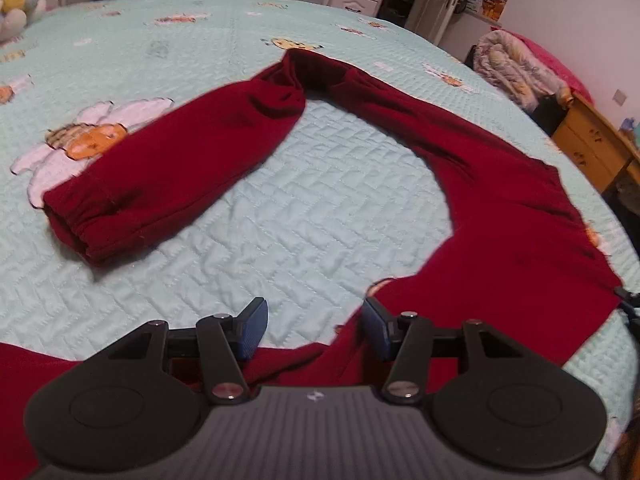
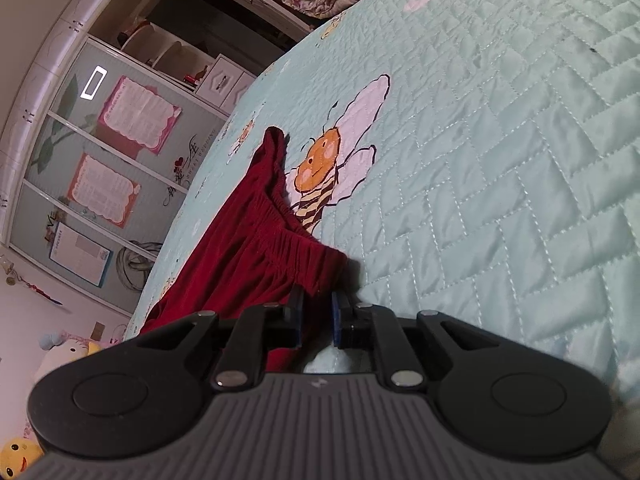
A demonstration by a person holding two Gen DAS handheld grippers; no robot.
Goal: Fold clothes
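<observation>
Trousers (image 1: 500, 184), dark red, lie spread in an arc on the quilted bed cover (image 1: 280, 216). Left gripper (image 1: 314, 328) spread, nothing between pads, over the near fabric edge. Right gripper (image 2: 316, 316) pinching the elastic waistband (image 2: 288, 240) corner. Far leg cuff (image 1: 76, 216) rests on the bee print (image 1: 88, 140)

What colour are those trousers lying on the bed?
Dark red all over; the trousers show best in the left wrist view, spread across the bed.

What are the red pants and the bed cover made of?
The red pants look like soft, matte fleece or knit, judging by the fuzzy surface and the gathered elastic cuff; which of the two I cannot tell. The bed cover looks like smooth, slightly shiny quilted fabric, with stitched zigzag lines and puffy padding.
</observation>
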